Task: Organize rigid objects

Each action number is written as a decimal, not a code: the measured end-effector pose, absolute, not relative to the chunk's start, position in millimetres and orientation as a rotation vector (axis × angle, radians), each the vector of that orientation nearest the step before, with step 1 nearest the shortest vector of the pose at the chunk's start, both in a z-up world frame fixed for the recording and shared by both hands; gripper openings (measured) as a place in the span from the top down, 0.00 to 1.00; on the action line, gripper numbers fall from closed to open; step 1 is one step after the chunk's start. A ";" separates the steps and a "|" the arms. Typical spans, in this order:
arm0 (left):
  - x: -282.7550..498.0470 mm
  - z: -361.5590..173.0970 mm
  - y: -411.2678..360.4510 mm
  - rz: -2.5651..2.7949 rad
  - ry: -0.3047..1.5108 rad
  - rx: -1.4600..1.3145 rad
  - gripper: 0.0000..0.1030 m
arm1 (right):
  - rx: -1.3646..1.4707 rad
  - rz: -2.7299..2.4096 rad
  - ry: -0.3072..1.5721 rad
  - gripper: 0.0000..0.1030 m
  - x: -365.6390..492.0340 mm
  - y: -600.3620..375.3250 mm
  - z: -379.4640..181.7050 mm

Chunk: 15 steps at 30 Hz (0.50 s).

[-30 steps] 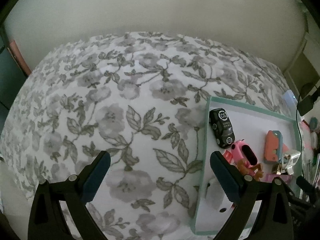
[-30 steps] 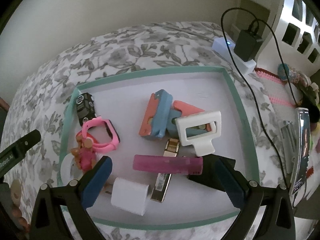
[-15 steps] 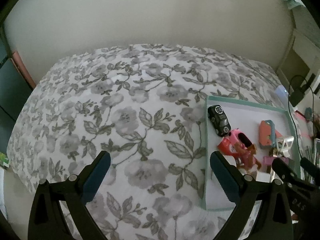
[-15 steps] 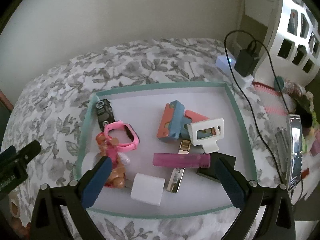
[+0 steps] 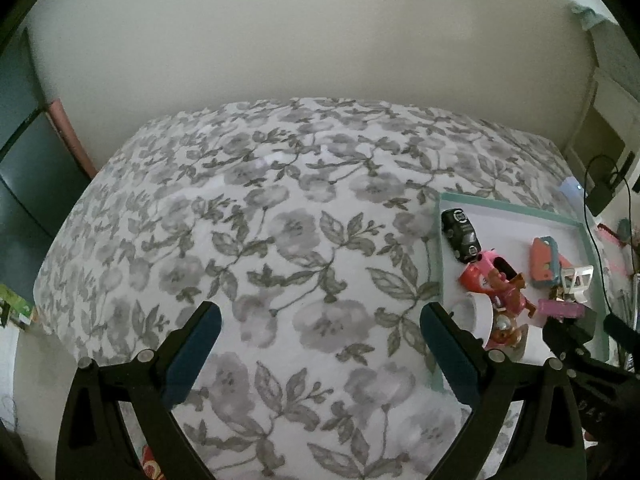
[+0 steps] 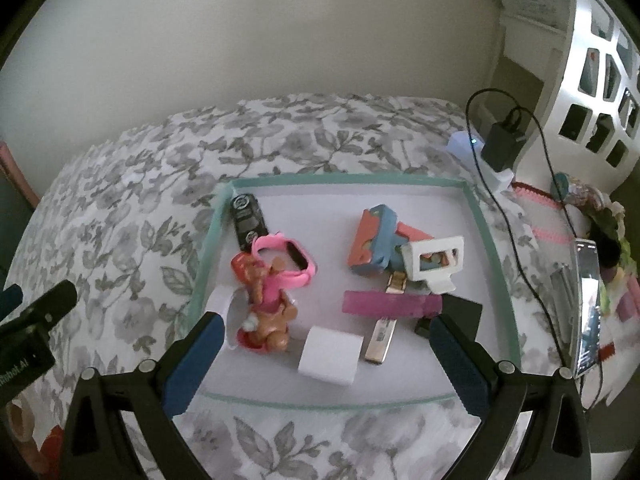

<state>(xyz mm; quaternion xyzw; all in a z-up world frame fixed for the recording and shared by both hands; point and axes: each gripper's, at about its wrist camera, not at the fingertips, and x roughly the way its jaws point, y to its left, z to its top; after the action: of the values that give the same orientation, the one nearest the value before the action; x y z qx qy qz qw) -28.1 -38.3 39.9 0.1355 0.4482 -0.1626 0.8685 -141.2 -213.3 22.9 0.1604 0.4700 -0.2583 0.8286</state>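
Observation:
A shallow white tray with a teal rim (image 6: 486,224) lies on the floral bedcover and holds several small items. Among them are a black toy car (image 6: 248,220), a pink watch (image 6: 290,260), a brown figurine (image 6: 268,312), a white cube (image 6: 330,356), a magenta bar (image 6: 390,304), a white clip (image 6: 434,260) and a coral-and-blue piece (image 6: 374,240). My right gripper (image 6: 324,360) hangs open above the tray's near edge, holding nothing. My left gripper (image 5: 320,344) is open over bare bedcover, left of the tray (image 5: 436,248).
A black charger with its cable (image 6: 502,140) sits on a white block right of the tray. A phone (image 6: 586,304) and clutter lie at the far right. The floral bedcover (image 5: 248,220) stretches left to a wall; a dark cabinet (image 5: 24,168) stands at the far left.
Both grippers have drawn back and up from the tray, so it looks smaller and farther off. The figurine now shows beside the watch. Both stay open.

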 end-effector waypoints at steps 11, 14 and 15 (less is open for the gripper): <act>-28.7 22.9 -22.4 -0.282 1.016 0.335 0.03 | 0.325 -0.537 1.029 0.00 -141.6 -204.3 21.8; -27.6 22.6 -21.2 -0.279 1.023 0.328 0.03 | 0.323 -0.532 1.021 0.00 -142.3 -202.1 24.3; -27.2 22.4 -21.4 -0.277 1.025 0.330 0.03 | 0.321 -0.529 1.018 0.00 -142.3 -201.6 25.0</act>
<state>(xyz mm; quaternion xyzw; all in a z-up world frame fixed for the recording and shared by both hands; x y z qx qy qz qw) -27.2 -21.4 22.4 0.1567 0.4863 -0.1317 0.8495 -142.3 -201.6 25.0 0.1510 0.4794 -0.2492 0.8278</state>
